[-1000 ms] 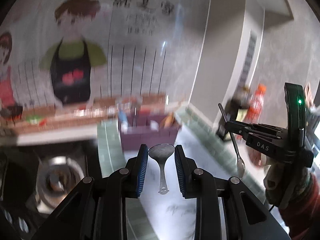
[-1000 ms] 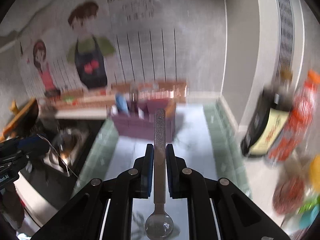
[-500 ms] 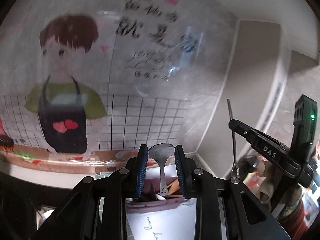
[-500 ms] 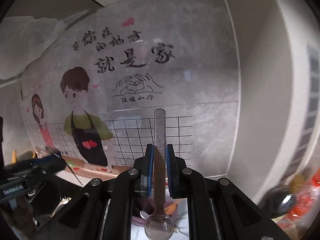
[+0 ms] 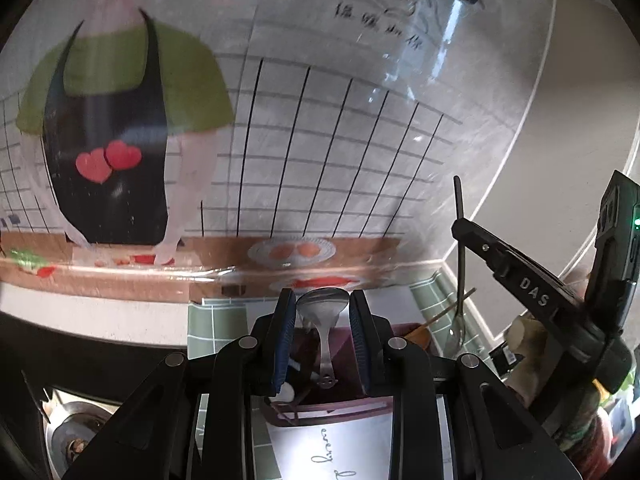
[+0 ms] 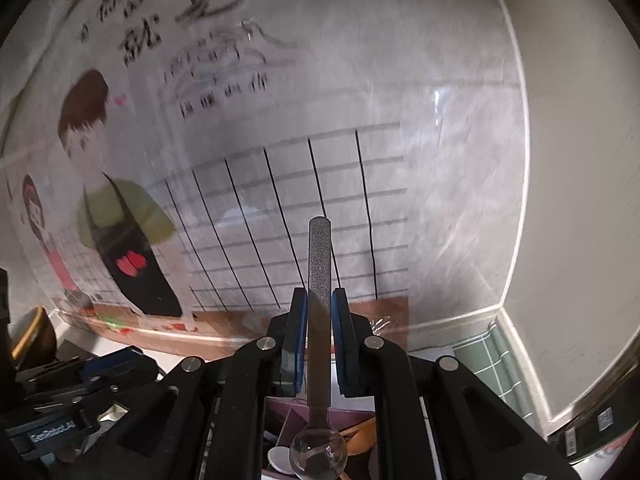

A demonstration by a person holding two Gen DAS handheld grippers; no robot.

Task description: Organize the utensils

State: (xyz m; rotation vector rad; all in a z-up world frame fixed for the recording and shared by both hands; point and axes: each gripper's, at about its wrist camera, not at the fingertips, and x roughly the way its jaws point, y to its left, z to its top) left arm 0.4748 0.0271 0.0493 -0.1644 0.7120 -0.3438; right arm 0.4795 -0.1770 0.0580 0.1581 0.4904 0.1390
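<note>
A short spoon (image 5: 322,322) was pinched by its bowl in the left gripper (image 5: 322,336). A long spoon (image 6: 319,320) was pinched by its handle in the right gripper (image 6: 319,336). Both were held over the purple holder (image 5: 340,396). Next, it seemed, each spoon had to be lowered in and let go.

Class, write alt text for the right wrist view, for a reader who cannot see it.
The right tool grips a metal spoon by its handle, bowl end toward the camera, above a purple utensil box. Behind is a wall sticker of cartoon cooks on a tile grid; the left tool shows at lower left.
</note>
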